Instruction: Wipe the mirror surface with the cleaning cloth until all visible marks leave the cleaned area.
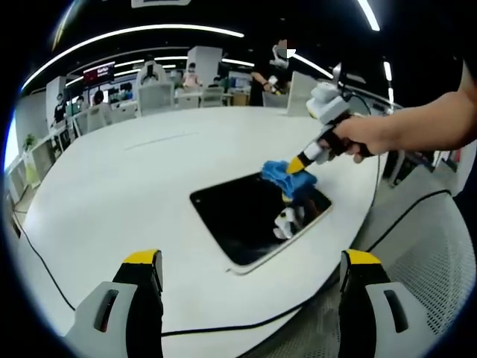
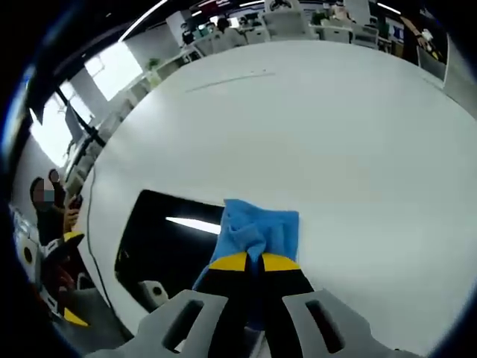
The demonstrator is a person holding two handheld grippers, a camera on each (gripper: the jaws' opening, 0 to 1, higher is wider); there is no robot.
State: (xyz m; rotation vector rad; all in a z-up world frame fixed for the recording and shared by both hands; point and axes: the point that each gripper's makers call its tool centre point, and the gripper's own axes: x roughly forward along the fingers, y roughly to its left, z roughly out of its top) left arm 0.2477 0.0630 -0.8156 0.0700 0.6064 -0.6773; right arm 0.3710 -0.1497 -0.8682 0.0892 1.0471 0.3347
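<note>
A dark rectangular mirror [image 1: 250, 216] lies flat on the white round table [image 1: 141, 171]. A blue cleaning cloth [image 1: 287, 177] rests on the mirror's far right corner. My right gripper [image 1: 300, 163], held by a person's hand, is shut on the cloth and presses it down. In the right gripper view the cloth [image 2: 261, 227] spreads ahead of the shut right gripper [image 2: 253, 261], lying across the mirror [image 2: 164, 239] edge and the table. My left gripper [image 1: 250, 268] is open, held above the table's near edge, short of the mirror, with nothing between its jaws.
A black cable [image 1: 246, 321] runs along the table's near edge. Chairs, desks and several people [image 1: 149, 74] fill the office beyond the far side. A seated person [image 2: 48, 201] shows past the table at the left of the right gripper view.
</note>
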